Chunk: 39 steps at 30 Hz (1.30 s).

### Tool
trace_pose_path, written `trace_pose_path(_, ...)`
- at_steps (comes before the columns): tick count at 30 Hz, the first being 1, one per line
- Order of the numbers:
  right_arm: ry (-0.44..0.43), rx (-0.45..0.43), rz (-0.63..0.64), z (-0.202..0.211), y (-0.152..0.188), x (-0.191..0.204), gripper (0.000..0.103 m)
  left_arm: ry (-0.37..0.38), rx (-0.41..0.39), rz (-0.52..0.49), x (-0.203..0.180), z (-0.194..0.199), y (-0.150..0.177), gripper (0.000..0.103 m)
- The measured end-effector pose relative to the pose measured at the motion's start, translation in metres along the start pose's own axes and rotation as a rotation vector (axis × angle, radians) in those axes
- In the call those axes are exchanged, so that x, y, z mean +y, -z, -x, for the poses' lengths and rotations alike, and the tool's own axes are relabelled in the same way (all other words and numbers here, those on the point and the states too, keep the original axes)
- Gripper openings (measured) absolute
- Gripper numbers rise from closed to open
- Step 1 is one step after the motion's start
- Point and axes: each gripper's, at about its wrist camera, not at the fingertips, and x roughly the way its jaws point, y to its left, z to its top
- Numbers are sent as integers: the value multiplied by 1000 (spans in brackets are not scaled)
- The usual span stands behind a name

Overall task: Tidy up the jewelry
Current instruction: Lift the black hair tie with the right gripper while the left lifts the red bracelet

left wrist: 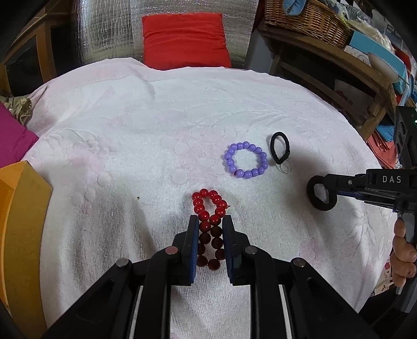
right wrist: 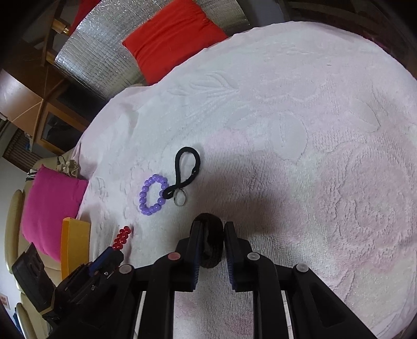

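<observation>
My left gripper is shut on a red bead bracelet, squeezed into a long loop above the white towel; its tip shows in the right wrist view. My right gripper is shut on a thick black hair tie, seen from the side in the left wrist view. A purple bead bracelet lies on the towel beside a thin black hair tie and a small silver ring.
An orange box stands at the towel's left edge. A pink cushion and a red cushion lie beyond the towel. A wooden shelf with a wicker basket stands at the right.
</observation>
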Motion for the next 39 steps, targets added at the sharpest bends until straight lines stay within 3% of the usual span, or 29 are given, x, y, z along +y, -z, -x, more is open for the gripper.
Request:
trace_pose_path(5, -73, 65, -92, -4, -1, -10, 21, -6, -5, 8, 0, 4, 3, 18)
trace_pose_path(18, -138, 87, -177, -5, 1, -26, 27, -12, -10, 22, 0, 11, 11, 18)
trace_pose_path(30, -84, 27, -115, -1, 7, -11, 18, -34, -29, 19, 2, 21, 15, 18)
trace_pose_path(39, -178, 28, -110, 1, 13, 8, 18, -42, -64, 40, 13, 38, 16, 18)
